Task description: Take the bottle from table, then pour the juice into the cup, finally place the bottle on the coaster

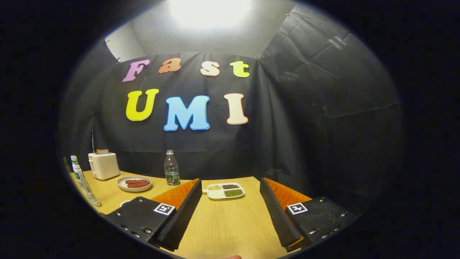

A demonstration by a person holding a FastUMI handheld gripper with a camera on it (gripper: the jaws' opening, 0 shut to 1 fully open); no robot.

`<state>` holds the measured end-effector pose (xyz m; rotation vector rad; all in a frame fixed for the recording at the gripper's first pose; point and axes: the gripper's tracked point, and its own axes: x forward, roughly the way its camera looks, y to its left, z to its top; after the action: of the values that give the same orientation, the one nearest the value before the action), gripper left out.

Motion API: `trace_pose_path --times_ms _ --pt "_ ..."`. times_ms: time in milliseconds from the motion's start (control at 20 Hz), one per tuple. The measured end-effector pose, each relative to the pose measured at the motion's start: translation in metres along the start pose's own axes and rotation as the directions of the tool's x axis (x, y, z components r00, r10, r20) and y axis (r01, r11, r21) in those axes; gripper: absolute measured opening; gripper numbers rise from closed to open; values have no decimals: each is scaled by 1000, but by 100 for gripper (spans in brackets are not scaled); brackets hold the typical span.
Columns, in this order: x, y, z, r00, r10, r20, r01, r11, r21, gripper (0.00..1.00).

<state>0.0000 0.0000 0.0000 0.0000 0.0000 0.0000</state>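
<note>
So the gripper [230, 196] has its fingers spread wide, holding nothing, just bare table [230, 223] between them. The bottle [171, 168] stands upright beyond the left finger, near a plate of sausages [134, 183].

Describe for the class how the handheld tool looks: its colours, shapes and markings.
The tool has two long wedge-shaped fingers, black with finely ribbed inner faces and orange outer sides. Each sits on a black plate with small shiny screws, and each plate carries a white square tag printed with a black pattern. The fingers stand wide apart above the wooden table.
</note>
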Motion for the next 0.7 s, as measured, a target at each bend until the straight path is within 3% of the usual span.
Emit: trace_pose_path --times_ms 150,250,500,700 --pt "-29 18 15 999 -52 -1 52 998 -39 98" --pt "-48 45 29 999 -40 22 41 998 -48 98" --pt "-81 151 26 991 132 22 -133 990 53 98" --pt "-103 237 7 959 284 -22 -282 958 55 98"
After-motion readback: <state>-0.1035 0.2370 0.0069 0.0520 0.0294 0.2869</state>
